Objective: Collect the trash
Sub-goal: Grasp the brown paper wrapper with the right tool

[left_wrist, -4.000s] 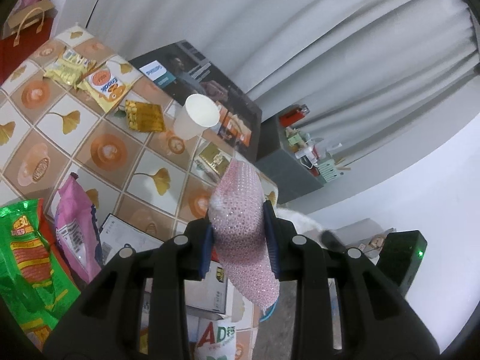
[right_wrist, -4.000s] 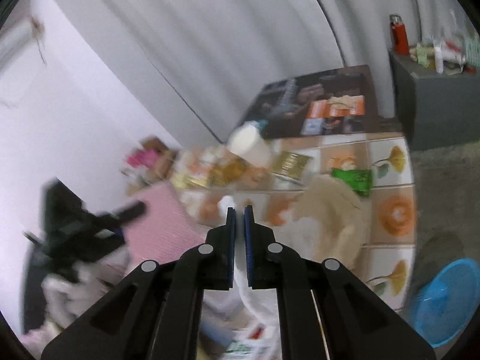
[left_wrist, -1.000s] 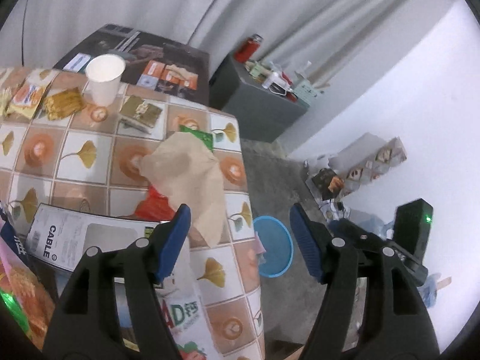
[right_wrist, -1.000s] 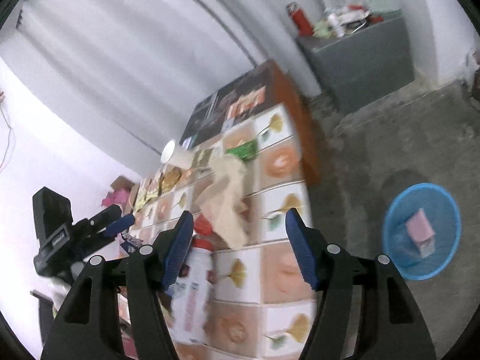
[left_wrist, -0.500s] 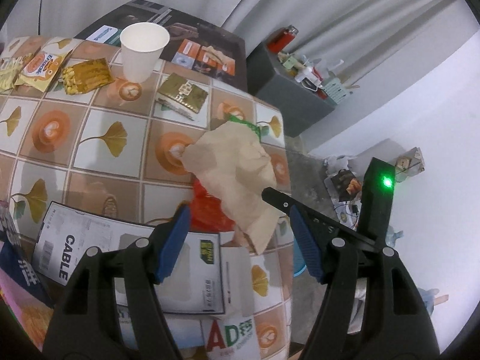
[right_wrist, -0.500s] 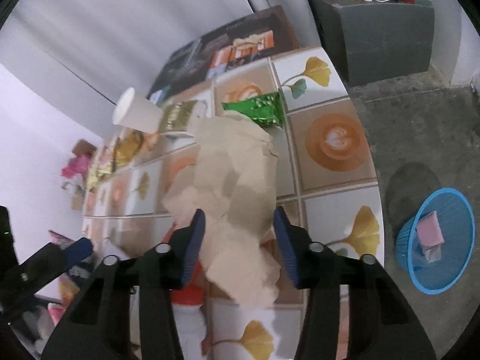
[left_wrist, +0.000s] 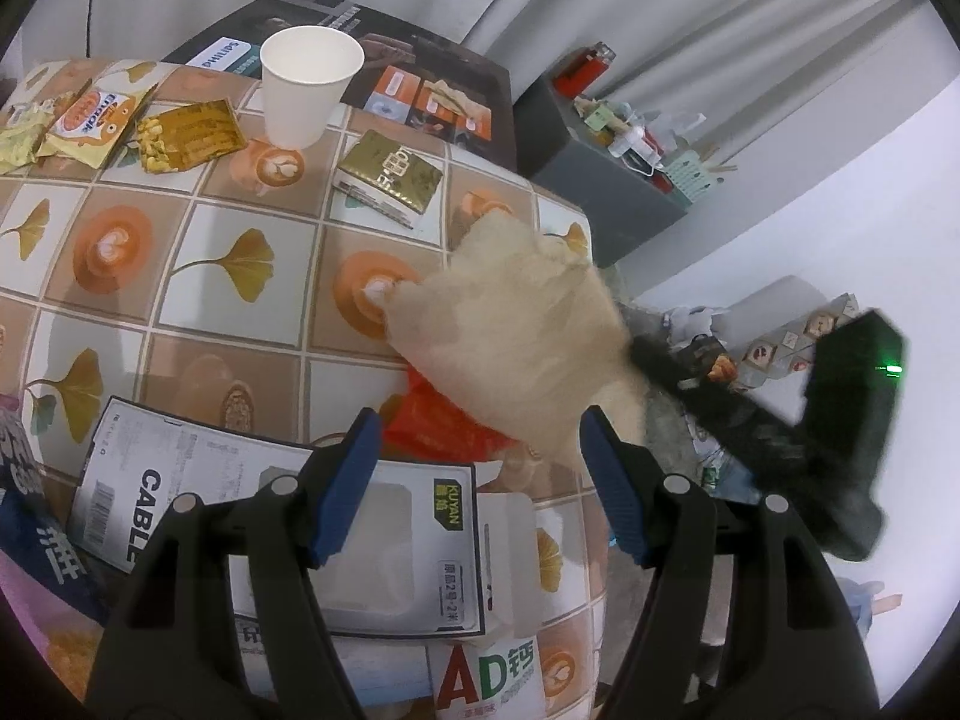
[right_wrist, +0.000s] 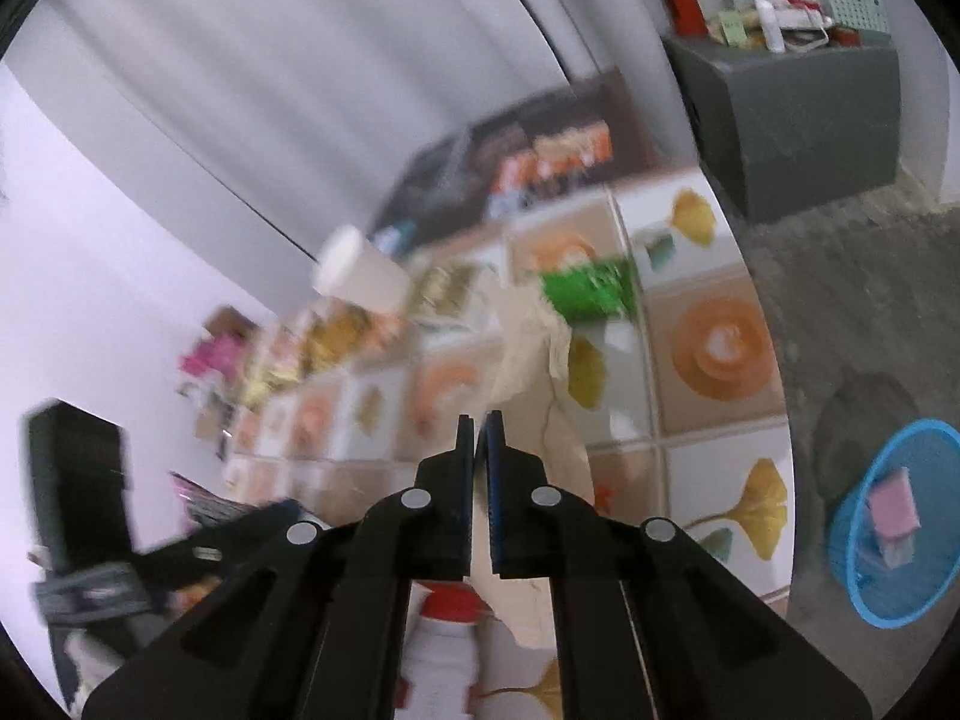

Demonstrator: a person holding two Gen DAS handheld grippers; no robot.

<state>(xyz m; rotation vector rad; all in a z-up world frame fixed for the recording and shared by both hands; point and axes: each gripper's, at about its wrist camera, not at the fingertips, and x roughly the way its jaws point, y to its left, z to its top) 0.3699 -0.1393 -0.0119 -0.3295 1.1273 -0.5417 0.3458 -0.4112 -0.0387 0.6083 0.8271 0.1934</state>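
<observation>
A lived-in room of a home. A table [left_wrist: 180, 276] wears a patterned oilcloth of ginkgo leaves and coffee cups, littered with snack packets [left_wrist: 90, 114] and a paper cup [left_wrist: 309, 84]. Grey curtains [left_wrist: 690, 12] hang behind it. A grey cabinet [right_wrist: 798, 120] holds household odds and ends, and a blue basket [right_wrist: 864, 594] sits on the bare concrete floor [right_wrist: 852, 312].

Before you: crumpled matt brown paper [left_wrist: 516, 330] on a glossy tiled-print tabletop [left_wrist: 198, 276], a smooth white paper cup [left_wrist: 309, 87], shiny gold foil packets [left_wrist: 189, 135].
</observation>
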